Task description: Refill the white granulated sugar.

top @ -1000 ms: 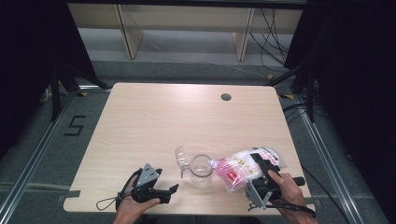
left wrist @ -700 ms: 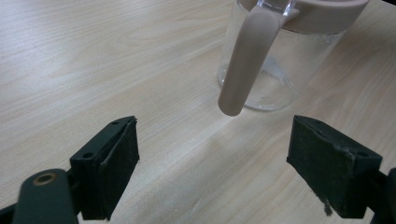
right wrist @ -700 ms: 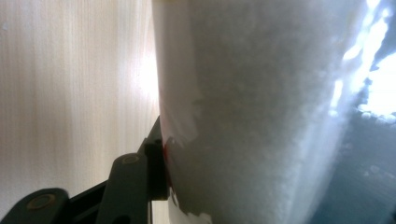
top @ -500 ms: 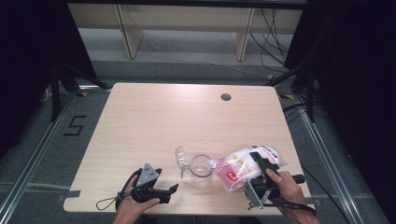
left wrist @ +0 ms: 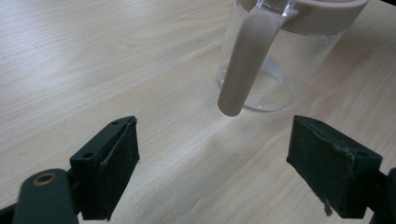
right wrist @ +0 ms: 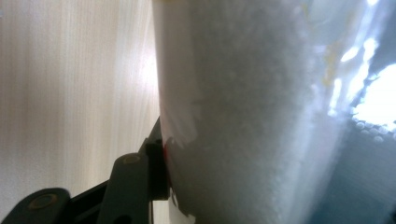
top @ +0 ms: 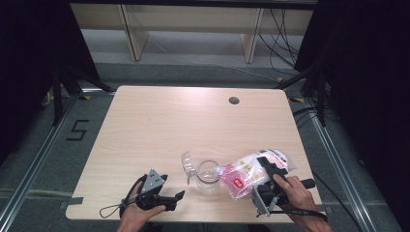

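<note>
Plastic bag [top: 246, 170] clamped in right hand-held gripper [top: 269, 170], mouth over jar [top: 208, 177].

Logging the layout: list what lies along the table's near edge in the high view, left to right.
left gripper → open jar lid → clear glass jar → plastic bag of white grains → right gripper, clamped on the bag.

Light wood table [top: 159, 125], rect., w/ round cable hole [top: 234, 100] near far edge. Grey floor [top: 193, 72] around it; metal rails [top: 34, 179] run along both sides. Black "5" mark [top: 77, 130] on floor at left. Black curtains [top: 34, 48] left & right. Pale wooden shelf unit [top: 193, 19] at back, cables [top: 280, 34] trailing down beside it. Lighting even, overhead.
</note>
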`<state>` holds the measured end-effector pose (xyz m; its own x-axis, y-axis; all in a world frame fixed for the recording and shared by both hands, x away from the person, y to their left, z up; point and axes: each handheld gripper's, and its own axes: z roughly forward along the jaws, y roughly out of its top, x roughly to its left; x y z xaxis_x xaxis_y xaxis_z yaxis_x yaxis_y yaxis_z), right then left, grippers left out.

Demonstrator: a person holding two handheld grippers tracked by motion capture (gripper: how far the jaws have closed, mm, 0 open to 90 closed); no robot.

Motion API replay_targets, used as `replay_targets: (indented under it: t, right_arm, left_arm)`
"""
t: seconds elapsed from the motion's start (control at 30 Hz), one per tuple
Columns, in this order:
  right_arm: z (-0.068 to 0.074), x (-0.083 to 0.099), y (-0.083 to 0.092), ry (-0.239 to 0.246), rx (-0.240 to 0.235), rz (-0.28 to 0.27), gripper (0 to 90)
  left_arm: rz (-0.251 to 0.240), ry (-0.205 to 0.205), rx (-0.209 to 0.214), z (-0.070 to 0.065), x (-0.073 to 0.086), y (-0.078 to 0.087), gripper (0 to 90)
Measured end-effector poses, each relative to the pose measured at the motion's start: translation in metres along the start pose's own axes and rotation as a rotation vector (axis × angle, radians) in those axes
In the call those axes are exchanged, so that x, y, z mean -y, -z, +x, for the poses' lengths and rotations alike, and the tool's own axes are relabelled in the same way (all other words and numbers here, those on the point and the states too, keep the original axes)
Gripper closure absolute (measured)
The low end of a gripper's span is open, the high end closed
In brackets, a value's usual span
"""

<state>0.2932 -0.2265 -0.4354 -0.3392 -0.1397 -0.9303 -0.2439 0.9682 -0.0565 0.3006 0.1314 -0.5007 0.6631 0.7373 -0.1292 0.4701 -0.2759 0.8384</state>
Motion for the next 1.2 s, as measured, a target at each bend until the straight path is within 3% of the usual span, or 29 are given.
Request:
replay_targets:
  t: [0.03,0.17,0.23,0.33,0.4,0.43,0.47,0.53,0.67,0.8,0.87,0.9,0.93,0.97,1.0,1.1,1.13,1.2]
  right_arm:
    - [0.0025,0.0005,0.0002,-0.040,-0.007,0.006,53.3]
    - [0.0001,0.0003,0.0009,-0.027,-0.007,0.008,53.5]
    - [0.0012,-0.0007,0.0013,-0.048,-0.012,0.026,53.5]
    - [-0.0045,-0.0019,0.0001,0.041,-0.002,0.013,53.6]
    - [-0.0046,-0.0021,-0.0001,0.033,-0.004,0.009,53.6]
    - [-0.0007,-0.0021,0.0005,-0.025,-0.017,0.025,53.7]
    - [-0.0007,-0.0033,0.0001,-0.025,-0.014,0.023,53.8]
    - [-0.0053,-0.0043,0.0000,0.042,-0.008,0.013,53.9]
    - [-0.0067,-0.0050,0.0009,0.050,-0.004,0.014,54.1]
    - [-0.0033,-0.0044,0.0001,0.004,-0.018,0.019,54.3]
    - [-0.0067,-0.0057,-0.0001,0.056,-0.010,0.016,54.3]
    - [-0.0066,-0.0063,0.0002,0.059,-0.004,0.022,54.4]
    - [-0.0027,-0.0054,0.0002,0.003,-0.012,0.029,54.4]
    - [-0.0034,-0.0060,0.0005,0.018,-0.012,0.034,54.4]
    - [-0.0018,-0.0057,0.0001,-0.002,-0.013,0.034,54.5]
    - [-0.0015,-0.0057,-0.0008,0.037,0.003,0.042,54.6]
    - [-0.0045,-0.0063,-0.0015,0.078,0.004,0.030,54.6]
    - [-0.0028,-0.0068,-0.0013,0.063,0.010,0.037,54.7]
  left_arm:
    - [0.000,0.000,0.000,0.0000,0.0000,-0.0001,15.8]
    - [0.004,-0.004,-0.001,-0.0004,-0.0002,0.0000,15.8]
    - [0.002,-0.003,0.001,-0.0002,0.0000,-0.0004,15.8]
    - [0.001,-0.002,0.000,0.0000,0.0000,-0.0001,15.8]
    - [0.002,-0.003,0.001,0.0001,0.0000,-0.0002,15.8]
    - [0.002,-0.003,0.000,0.0000,0.0000,-0.0003,15.8]
    - [0.002,-0.002,0.001,-0.0001,0.0000,-0.0004,15.8]
    - [0.001,-0.002,0.001,-0.0002,0.0000,-0.0003,15.8]
    - [0.001,-0.001,0.000,0.0000,0.0000,-0.0002,15.8]
    - [0.002,-0.003,0.000,-0.0001,0.0000,-0.0003,15.8]
    - [0.002,-0.003,0.000,0.0000,0.0000,-0.0002,15.8]
    - [0.002,-0.003,0.001,0.0000,0.0000,-0.0002,15.8]
    - [0.002,-0.003,0.000,0.0000,0.0000,-0.0003,15.8]
    - [0.002,-0.003,0.000,0.0000,0.0000,-0.0003,15.8]
    - [0.002,-0.002,0.000,0.0000,0.0001,-0.0003,15.8]
    - [0.002,-0.003,0.000,0.0000,0.0001,-0.0003,15.8]
    - [0.002,-0.003,0.000,0.0000,0.0000,-0.0003,15.8]
    - [0.002,-0.002,0.000,0.0000,0.0001,-0.0002,15.8]
